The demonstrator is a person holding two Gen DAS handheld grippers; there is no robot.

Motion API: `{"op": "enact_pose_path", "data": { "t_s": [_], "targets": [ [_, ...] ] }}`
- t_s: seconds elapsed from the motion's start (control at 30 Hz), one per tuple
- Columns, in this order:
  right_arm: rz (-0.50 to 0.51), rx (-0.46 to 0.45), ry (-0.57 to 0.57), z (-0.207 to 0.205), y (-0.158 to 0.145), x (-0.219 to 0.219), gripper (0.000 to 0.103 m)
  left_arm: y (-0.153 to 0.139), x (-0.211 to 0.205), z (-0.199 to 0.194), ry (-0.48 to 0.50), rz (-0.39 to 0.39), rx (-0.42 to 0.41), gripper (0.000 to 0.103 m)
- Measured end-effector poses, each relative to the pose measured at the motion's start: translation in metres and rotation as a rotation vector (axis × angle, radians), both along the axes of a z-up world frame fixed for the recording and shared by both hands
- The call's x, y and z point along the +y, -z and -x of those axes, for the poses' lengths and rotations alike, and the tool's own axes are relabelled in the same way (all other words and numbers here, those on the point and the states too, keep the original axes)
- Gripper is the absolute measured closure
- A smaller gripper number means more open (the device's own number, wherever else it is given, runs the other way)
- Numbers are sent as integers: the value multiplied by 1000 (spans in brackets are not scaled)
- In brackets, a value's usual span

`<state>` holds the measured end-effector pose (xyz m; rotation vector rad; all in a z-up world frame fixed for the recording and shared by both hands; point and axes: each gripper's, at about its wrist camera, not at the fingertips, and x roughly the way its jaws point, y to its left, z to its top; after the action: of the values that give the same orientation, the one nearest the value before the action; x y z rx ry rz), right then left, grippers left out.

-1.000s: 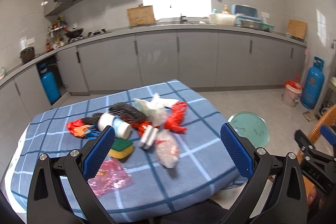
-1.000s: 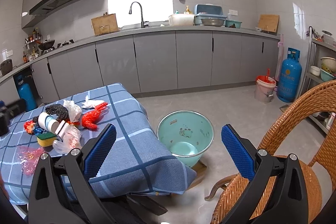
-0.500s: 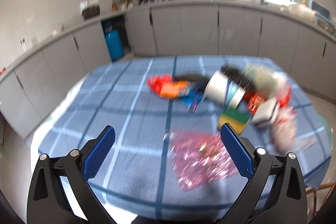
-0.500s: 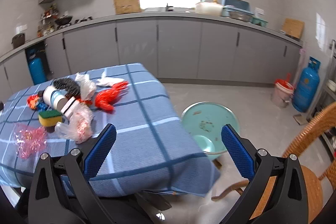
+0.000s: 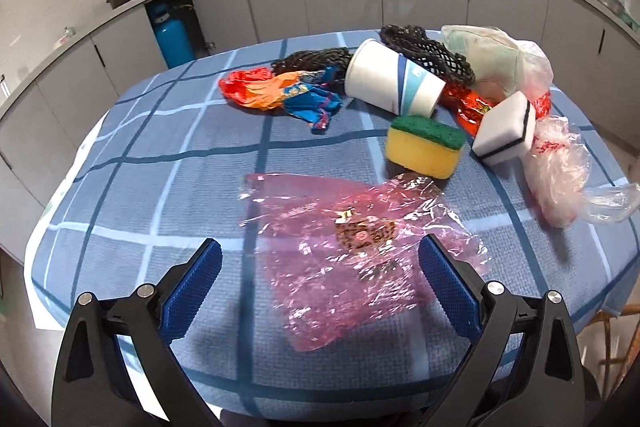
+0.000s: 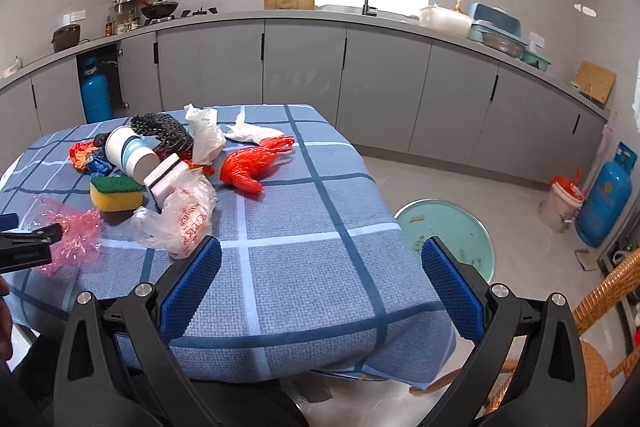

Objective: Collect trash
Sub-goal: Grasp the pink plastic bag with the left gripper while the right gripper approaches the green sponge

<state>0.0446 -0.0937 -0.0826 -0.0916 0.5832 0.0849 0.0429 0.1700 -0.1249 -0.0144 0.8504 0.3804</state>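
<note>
A pink plastic wrapper [image 5: 352, 239] lies flat on the blue checked tablecloth [image 5: 160, 167]. My left gripper [image 5: 319, 247] hangs low over it, jaws closing, the wrapper between the pads but untouched. Behind it lie a yellow-green sponge [image 5: 424, 149], a white sponge [image 5: 506, 129], a tipped paper cup [image 5: 390, 81], a clear plastic bag [image 5: 560, 179], black netting [image 5: 424, 49] and an orange-blue wrapper [image 5: 288, 93]. My right gripper [image 6: 320, 251] is open and empty above the table's near right part. A red bag [image 6: 252, 163] lies mid-table. A teal bin [image 6: 452, 231] stands on the floor to the right.
A wicker chair [image 6: 600, 327] stands at the lower right, close to the bin. A blue gas cylinder [image 6: 604, 195] and a small bucket [image 6: 560, 203] stand by the far right wall. Grey cabinets [image 6: 304, 67] line the back wall.
My left gripper swung left and sank toward the pink wrapper, which now lies between its fingers. My right gripper turned left toward the table, so the bin now sits further right in its view.
</note>
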Motion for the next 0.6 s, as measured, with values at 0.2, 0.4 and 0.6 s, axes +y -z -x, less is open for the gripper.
{"op": "enact_pose_path", "data": {
  "t_s": [0.2, 0.4, 0.6],
  "targets": [
    [-5, 0, -2, -2, 0, 1, 5, 4, -5, -3, 51, 44, 8, 95],
    [-10, -4, -12, -3, -3, 3, 5, -8, -6, 7, 58, 29, -45, 100],
    [-26, -8, -39, -7, -10, 5, 5, -37, 5, 19, 3, -16, -141, 100]
  ]
}}
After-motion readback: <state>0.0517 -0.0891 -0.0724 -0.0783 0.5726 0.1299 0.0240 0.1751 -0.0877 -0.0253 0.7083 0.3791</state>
